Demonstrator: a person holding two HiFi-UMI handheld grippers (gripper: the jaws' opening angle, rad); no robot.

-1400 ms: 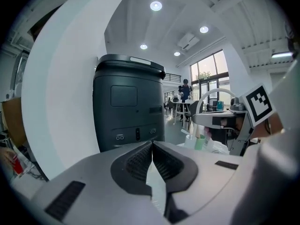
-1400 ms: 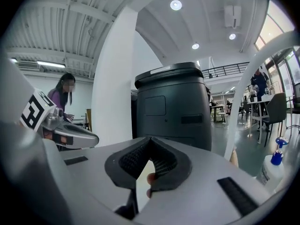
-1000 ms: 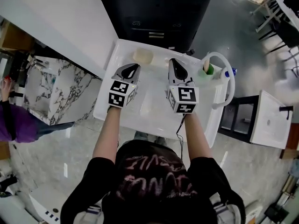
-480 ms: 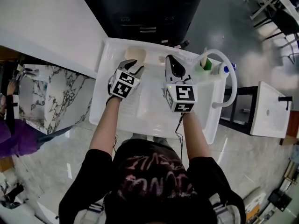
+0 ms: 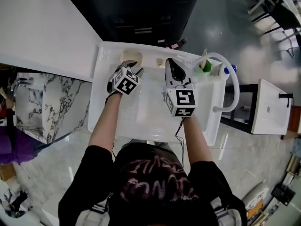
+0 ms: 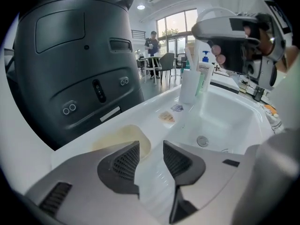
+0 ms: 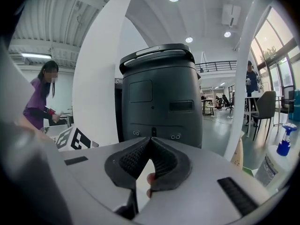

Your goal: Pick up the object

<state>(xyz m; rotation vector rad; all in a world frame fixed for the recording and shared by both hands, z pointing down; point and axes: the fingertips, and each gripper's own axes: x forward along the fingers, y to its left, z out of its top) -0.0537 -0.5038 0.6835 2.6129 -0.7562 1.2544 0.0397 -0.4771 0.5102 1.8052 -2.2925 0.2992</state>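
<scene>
A pale beige, rounded object lies on the back left rim of the white sink. My left gripper hovers just short of it, and its jaws are opening with nothing between them. In the left gripper view the beige object shows just beyond the left fingertip, and my left gripper has only bare sink rim in its gap. My right gripper hangs over the basin to the right, shut and empty. In its own view my right gripper has its tips touching.
A dark grey machine stands right behind the sink. At the back right are a white cup, a pump bottle and a curved white faucet. The drain sits in the basin; a small sticker lies on the rim.
My left gripper has moved forward and up to the beige object, and its jaws have gone from shut to open. The right gripper has stayed almost still.
</scene>
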